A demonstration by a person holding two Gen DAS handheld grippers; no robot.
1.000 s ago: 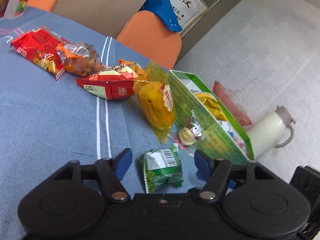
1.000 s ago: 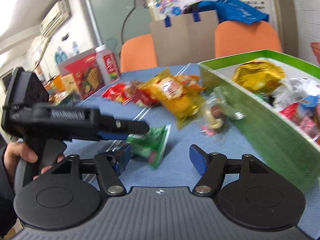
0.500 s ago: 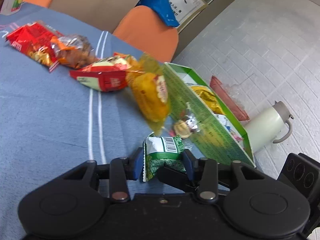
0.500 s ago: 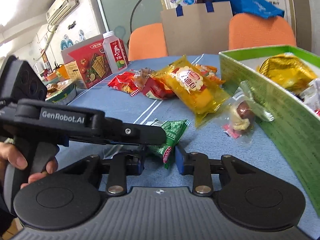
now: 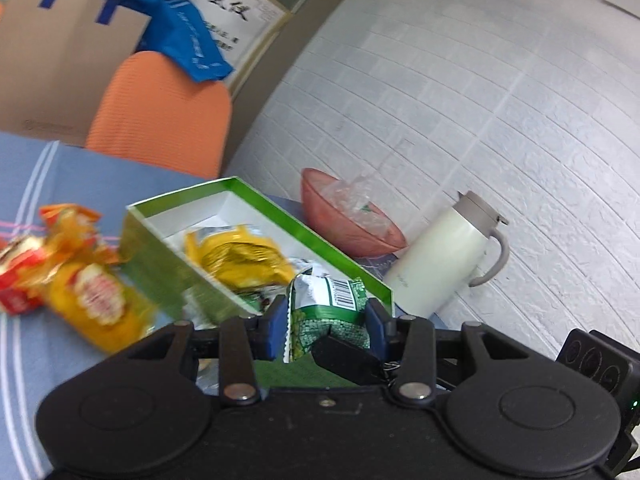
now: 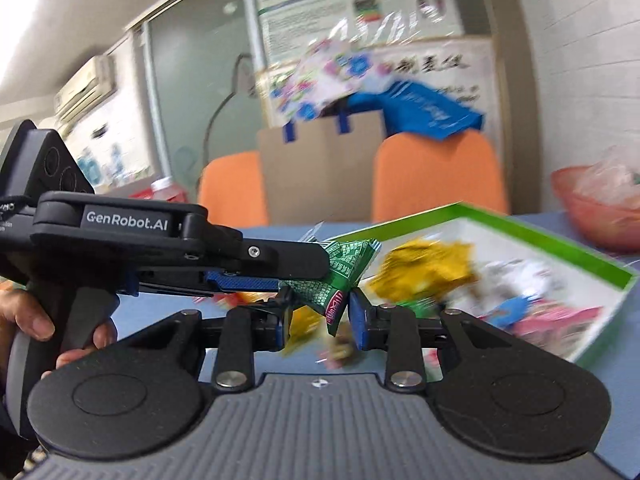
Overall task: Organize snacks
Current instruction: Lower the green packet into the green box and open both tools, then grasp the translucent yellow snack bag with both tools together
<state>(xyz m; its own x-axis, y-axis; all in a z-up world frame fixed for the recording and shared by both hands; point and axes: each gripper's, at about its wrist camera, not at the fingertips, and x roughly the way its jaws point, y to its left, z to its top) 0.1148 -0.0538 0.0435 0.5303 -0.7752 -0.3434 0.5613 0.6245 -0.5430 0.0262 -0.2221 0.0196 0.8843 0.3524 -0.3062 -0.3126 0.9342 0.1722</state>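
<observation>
A small green snack packet (image 5: 326, 312) is clamped between both grippers and held in the air near the front corner of the green box (image 5: 256, 204). My left gripper (image 5: 326, 322) is shut on it. My right gripper (image 6: 320, 318) is shut on the same packet (image 6: 340, 276) from the other side; its black tip crosses under the packet in the left wrist view. The box (image 6: 560, 256) holds a gold packet (image 5: 240, 258) and other wrapped snacks.
On the blue cloth (image 5: 24, 360) left of the box lie a yellow packet (image 5: 96, 300) and a red one (image 5: 18, 280). Behind the box stand a pink bowl (image 5: 348, 216) and a white jug (image 5: 444, 256). Orange chairs (image 5: 160, 116) stand behind the table.
Both grippers closed on the green packet on the cloth, then lifted it and carried it right, up to the green box.
</observation>
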